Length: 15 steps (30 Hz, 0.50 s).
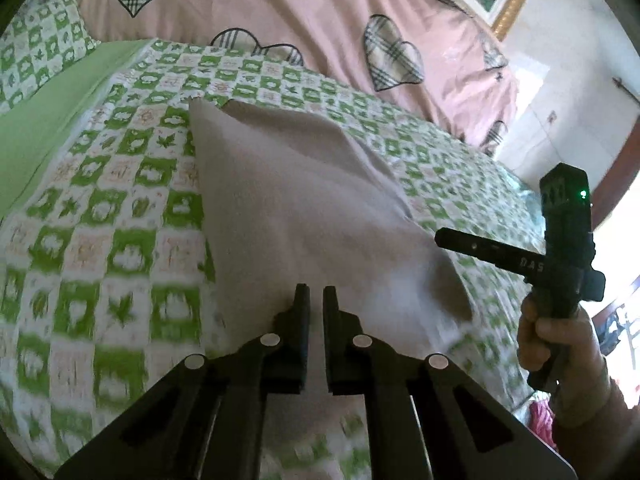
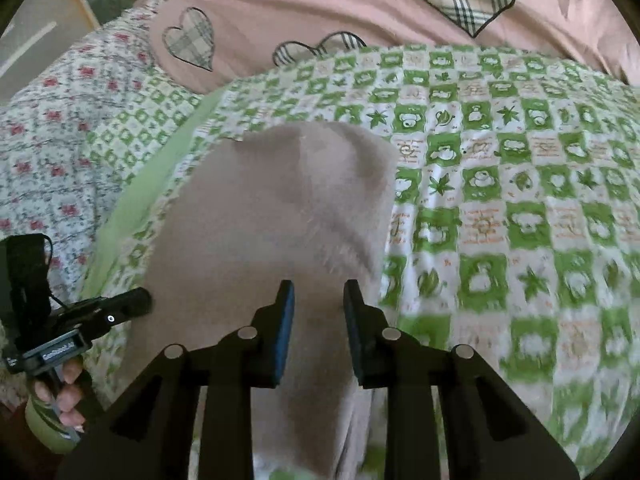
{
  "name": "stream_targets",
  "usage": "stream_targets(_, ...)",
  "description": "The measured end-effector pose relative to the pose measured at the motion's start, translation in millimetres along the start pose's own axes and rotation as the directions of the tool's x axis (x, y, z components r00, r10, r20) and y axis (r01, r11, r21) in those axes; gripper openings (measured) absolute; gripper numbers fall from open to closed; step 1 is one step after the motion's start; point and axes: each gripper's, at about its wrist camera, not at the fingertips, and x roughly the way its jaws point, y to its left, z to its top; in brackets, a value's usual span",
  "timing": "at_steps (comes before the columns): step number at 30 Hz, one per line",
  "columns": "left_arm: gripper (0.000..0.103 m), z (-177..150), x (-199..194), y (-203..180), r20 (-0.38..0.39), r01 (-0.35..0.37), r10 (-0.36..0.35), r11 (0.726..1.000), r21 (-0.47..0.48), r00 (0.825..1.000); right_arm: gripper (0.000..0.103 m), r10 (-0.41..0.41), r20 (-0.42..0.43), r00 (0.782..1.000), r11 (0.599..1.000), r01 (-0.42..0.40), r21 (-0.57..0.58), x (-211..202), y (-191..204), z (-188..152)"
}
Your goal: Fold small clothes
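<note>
Green-checked bedspread (image 1: 120,208) under my view, pink heart quilt (image 1: 280,8) at twelve o'clock, pale garment (image 1: 288,200) spread centrally, my left claw (image 1: 316,300) pinching its near edge, right claw (image 2: 319,296) part-open over cloth.

Pale beige garment (image 1: 304,200), soft fleecy fabric, on the green-and-white checked bedspread (image 1: 100,200).

It runs lengthwise from the near edge toward the far side. Far end is raised and creased, with a diagonal fold ridge and a shadowed dip; the left edge is straight, the right edge bunched. In the right wrist view the near part (image 2: 248,240) is narrower and partly doubled over.
</note>
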Motion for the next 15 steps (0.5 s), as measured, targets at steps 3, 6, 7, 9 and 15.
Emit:
stream_targets(3, 0.006, -24.1, -11.0, -8.1, -0.020, 0.026, -0.026, 1.000, 0.009, 0.999, 0.027, 0.038, -0.011, 0.999, 0.999, -0.039, -0.029, -11.5, 7.8, -23.3)
stream_targets(6, 0.006, -45.6, -6.7, -7.9, -0.056, -0.011, 0.012, 1.000, 0.015, 0.998, 0.027, 0.038, -0.057, 0.998, 0.998, -0.041, -0.057, -9.5, 11.7, -48.1)
stream_targets(7, 0.006, -51.7, -1.6, -2.2, -0.075, -0.022, 0.021, 1.000, -0.008, 0.997, 0.027, 0.009, -0.076, 0.997, 0.998, -0.014, -0.065, -5.4, 10.9, -55.4)
stream_targets(9, 0.006, -56.3, 5.1, 6.2, -0.091, -0.018, 0.014, 0.999, -0.045, 0.996, 0.027, -0.050, -0.108, 0.993, 0.997, 0.043, -0.063, 4.8, 3.8, -66.0)
stream_targets(15, 0.006, -58.3, 15.0, 1.8, -0.100, -0.043, 0.039, 0.998, -0.042, 0.994, 0.027, -0.051, -0.095, 0.994, 0.998, 0.047, -0.035, 6.5, -3.6, -68.8)
